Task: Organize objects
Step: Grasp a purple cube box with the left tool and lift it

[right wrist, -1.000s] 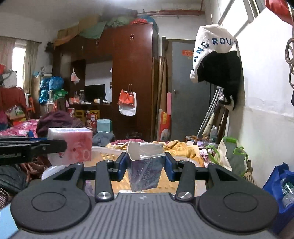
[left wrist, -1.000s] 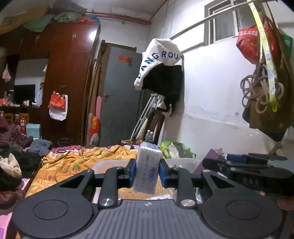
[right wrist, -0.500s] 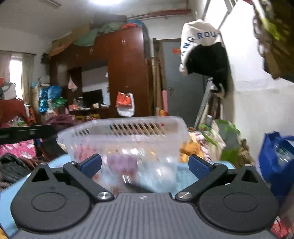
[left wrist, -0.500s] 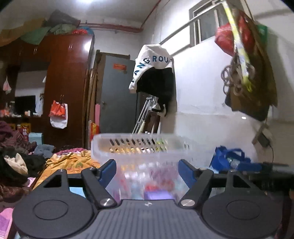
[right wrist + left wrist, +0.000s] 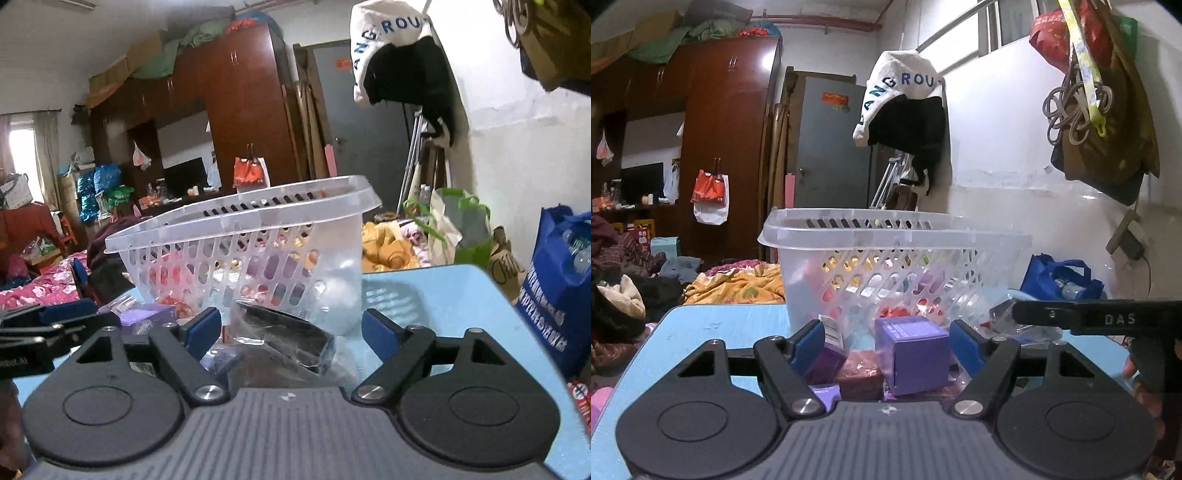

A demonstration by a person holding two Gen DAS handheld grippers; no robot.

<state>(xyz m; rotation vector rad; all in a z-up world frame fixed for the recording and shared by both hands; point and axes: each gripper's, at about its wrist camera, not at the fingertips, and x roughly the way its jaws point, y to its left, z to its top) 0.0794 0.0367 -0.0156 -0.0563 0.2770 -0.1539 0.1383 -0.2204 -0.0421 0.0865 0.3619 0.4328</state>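
Note:
A clear plastic basket (image 5: 886, 251) with small items inside stands on the light blue table (image 5: 713, 325); it also shows in the right wrist view (image 5: 258, 236). My left gripper (image 5: 886, 341) is open low over the table, with a purple box (image 5: 912, 354), a second purple box (image 5: 823, 360) and a dark red block (image 5: 858, 373) between its fingers. My right gripper (image 5: 291, 330) is open around a dark shiny packet (image 5: 288, 339) lying on the table in front of the basket. The right gripper's arm (image 5: 1100, 317) shows in the left wrist view.
A blue bag (image 5: 557, 288) stands right of the table, a green and white bag (image 5: 458, 225) behind it. A bed with orange bedding (image 5: 735, 284) and clothes lies beyond the table. A white wall (image 5: 1015, 206) runs along the right.
One second ago each gripper was shut on a packet held above the basket. Both packets are gone from the jaws; both grippers have opened and come down to the table in front of the basket.

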